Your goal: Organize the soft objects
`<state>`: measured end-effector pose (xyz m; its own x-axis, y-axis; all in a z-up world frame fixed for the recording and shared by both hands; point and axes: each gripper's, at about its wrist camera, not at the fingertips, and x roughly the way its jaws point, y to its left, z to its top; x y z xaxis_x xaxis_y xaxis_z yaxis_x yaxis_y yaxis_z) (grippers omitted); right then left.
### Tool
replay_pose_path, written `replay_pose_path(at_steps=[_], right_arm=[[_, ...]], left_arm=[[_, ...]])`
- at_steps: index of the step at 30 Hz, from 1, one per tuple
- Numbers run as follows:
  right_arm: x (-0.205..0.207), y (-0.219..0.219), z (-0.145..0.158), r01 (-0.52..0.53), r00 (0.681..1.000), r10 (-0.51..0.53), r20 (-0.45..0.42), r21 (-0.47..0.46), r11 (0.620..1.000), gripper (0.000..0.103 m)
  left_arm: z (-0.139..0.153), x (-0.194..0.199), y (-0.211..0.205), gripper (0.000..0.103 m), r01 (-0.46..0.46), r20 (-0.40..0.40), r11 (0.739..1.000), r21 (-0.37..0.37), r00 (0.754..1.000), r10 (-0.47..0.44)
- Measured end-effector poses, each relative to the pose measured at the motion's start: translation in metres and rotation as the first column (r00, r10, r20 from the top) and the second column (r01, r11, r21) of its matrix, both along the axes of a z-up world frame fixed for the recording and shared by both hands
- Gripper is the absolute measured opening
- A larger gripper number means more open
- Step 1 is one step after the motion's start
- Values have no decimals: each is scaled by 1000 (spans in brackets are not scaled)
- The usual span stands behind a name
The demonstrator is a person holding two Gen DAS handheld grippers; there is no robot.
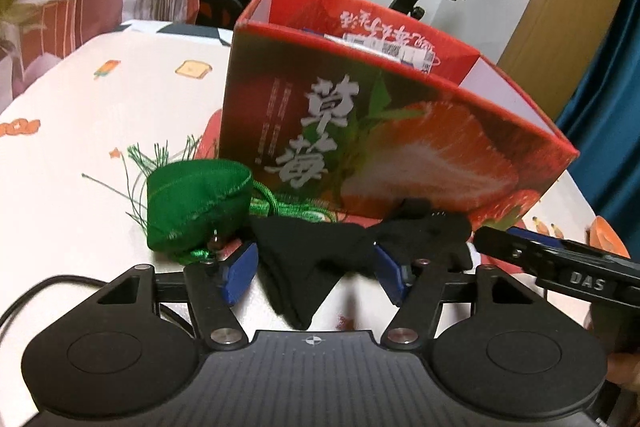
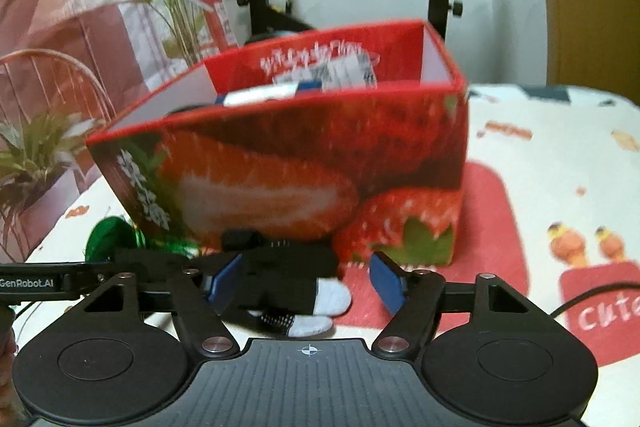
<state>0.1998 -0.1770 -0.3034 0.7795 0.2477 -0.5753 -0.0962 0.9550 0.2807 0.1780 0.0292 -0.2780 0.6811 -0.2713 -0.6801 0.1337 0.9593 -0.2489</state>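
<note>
Two hand-held grippers, left (image 1: 314, 273) and right (image 2: 304, 281), straddle a black sock with white toe (image 2: 298, 281), jaws partly open, before the red strawberry-printed box (image 1: 384, 131); next, pinch and lift.

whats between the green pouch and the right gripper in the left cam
In the left wrist view, the black socks lie between the green pouch and the right hand-held gripper, straddled by the left hand-held gripper.
</note>
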Motion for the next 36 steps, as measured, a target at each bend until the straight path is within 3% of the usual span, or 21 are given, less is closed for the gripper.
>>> replay_pose_path(at_steps=[3, 10, 14, 16, 19, 27, 36], right_arm=[[8, 3, -10, 10, 1000, -9, -25, 21, 1000, 66], [23, 10, -21, 18, 999, -15, -52, 45, 999, 66], [23, 15, -24, 9, 998, -8, -55, 20, 1000, 51], [21, 15, -25, -2, 998, 4, -61, 31, 1000, 36], [15, 12, -24, -8, 998, 11, -69, 42, 999, 28], [-6, 0, -23, 4, 997, 0, -81, 44, 999, 24], [-20, 6, -16, -13, 998, 12, -68, -7, 1000, 18]], left_arm=[[-7, 0, -1, 62, 7, -9, 1000, 7, 1000, -6], [-18, 0, 5, 27, 9, -29, 1000, -22, 1000, -9], [-22, -3, 4, 25, 21, -32, 999, -27, 999, -22], [-22, -5, 3, 25, 31, -35, 999, -35, 999, -33], [-21, -8, -2, 25, 54, -33, 998, -32, 998, -55], [-22, -16, -21, 22, 119, -33, 993, -13, 992, -119], [-21, -20, -34, 16, 128, -31, 992, -10, 991, -128]])
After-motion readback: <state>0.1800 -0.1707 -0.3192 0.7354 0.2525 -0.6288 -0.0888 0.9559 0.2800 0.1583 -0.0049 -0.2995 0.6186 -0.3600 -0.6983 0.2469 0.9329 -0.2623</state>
